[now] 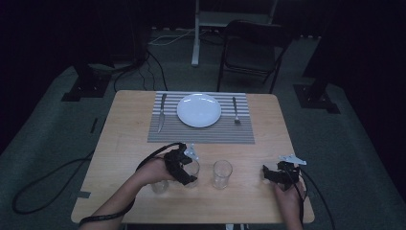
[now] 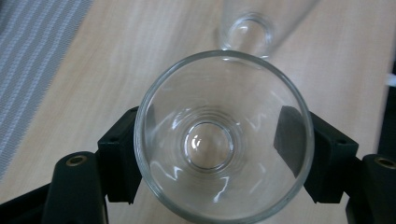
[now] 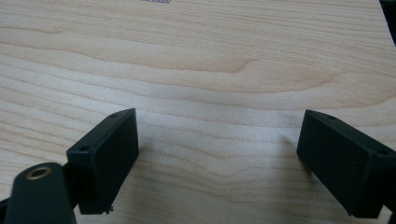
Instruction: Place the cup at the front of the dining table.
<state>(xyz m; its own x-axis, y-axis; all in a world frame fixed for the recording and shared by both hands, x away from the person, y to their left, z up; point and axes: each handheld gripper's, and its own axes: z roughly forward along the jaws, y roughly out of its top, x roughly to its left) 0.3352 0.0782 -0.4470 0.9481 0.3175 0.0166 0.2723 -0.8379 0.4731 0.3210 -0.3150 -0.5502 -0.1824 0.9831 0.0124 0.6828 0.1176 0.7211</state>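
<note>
My left gripper (image 1: 187, 172) stands at the near left of the wooden table (image 1: 129, 143), shut on a clear drinking glass (image 1: 193, 166). In the left gripper view I look down into that glass (image 2: 208, 144), with a black pad (image 2: 122, 158) pressed on each side of it. A second clear glass (image 1: 222, 173) stands upright just right of it, apart, and lies beyond the held one (image 2: 247, 32). A third small glass (image 1: 160, 186) sits by the left hand. My right gripper (image 1: 268, 175) rests at the near right, open over bare wood (image 3: 217, 154).
A grey striped placemat (image 1: 201, 134) at the far side carries a white plate (image 1: 199, 110), a knife (image 1: 162, 112) at its left and a fork (image 1: 235, 111) at its right. A dark folding chair (image 1: 253, 48) stands beyond the table. Cables trail off the near edge.
</note>
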